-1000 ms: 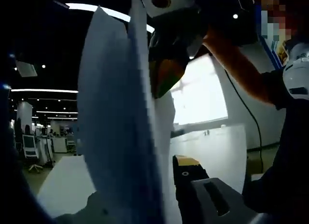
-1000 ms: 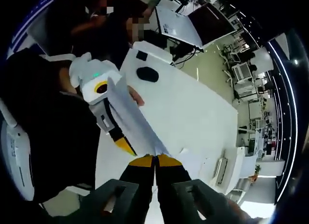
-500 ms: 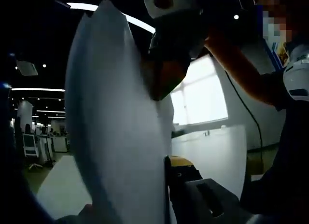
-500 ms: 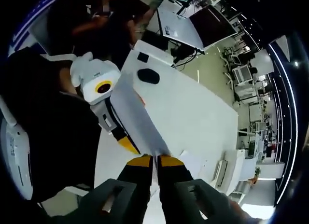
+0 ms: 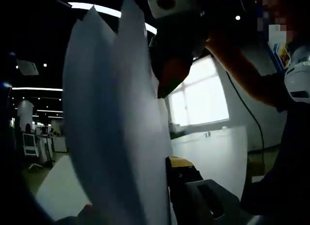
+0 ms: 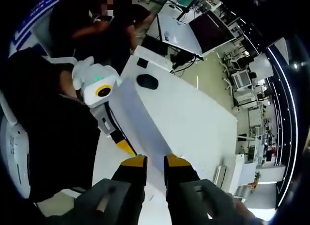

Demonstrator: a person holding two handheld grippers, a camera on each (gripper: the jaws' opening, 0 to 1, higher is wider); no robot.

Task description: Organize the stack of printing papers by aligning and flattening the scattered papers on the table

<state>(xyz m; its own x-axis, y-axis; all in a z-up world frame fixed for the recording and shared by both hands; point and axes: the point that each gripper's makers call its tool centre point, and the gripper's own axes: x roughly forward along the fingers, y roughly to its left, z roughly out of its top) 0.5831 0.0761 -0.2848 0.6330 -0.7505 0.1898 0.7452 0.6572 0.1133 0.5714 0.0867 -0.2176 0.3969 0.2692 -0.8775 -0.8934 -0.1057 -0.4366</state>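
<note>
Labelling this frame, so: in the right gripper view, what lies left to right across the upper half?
Left gripper with its white housing, then the papers, then the black mouse on the white table, then the dark monitor.

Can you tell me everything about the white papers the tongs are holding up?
The papers are plain white sheets, held up on edge in the air above the white table. In the left gripper view their top edges fan apart unevenly. The left tongs look shut on one end. At the other end the right tongs stand a little apart around the edge, so their grip can't be told.
</note>
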